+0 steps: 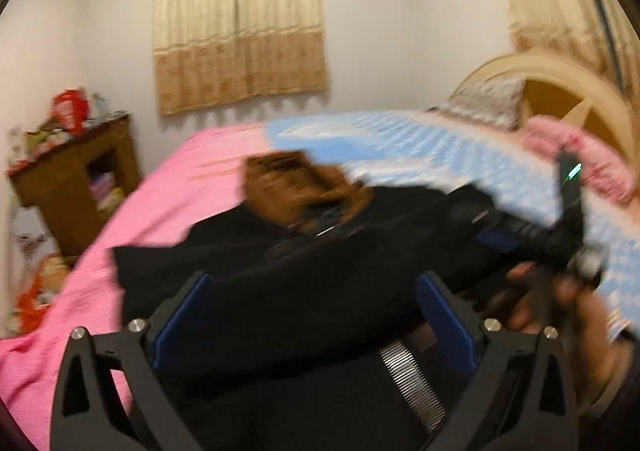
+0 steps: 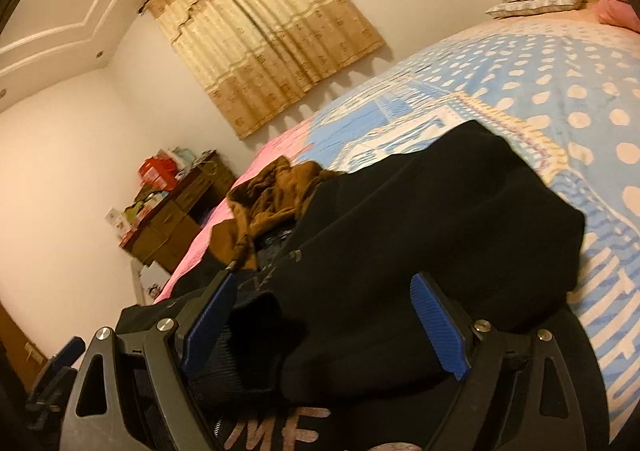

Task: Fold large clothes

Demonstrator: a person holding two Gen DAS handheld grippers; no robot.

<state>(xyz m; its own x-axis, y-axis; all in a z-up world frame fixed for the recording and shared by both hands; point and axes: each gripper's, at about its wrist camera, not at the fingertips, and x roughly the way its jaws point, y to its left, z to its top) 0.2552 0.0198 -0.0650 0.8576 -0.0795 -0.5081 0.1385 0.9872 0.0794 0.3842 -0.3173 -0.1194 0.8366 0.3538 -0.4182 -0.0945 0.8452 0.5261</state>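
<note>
Left wrist view, left to right: a cabinet (image 1: 76, 179) stands by the wall. A pink sheet (image 1: 152, 195) covers the near half of the bed and a blue quilt (image 1: 400, 139) the far half. A brown garment (image 1: 296, 187) lies bunched on the bed, at the far edge of the black garment (image 1: 280, 283). The left gripper (image 1: 316, 315) hangs over the black garment with fingers spread; no cloth is pinched. At the right edge, a hand (image 1: 536, 299) holds the right gripper, blurred.

Right wrist view: the right gripper (image 2: 324, 323) has its fingers spread. A fold of black garment (image 2: 420, 219) bulges between them, but the pads do not press it.

Progress: the black garment lies heaped in thick, uneven layers on the bed, so folding appears partial at best. Flattening and squaring remain. The brown garment appears untouched.
</note>
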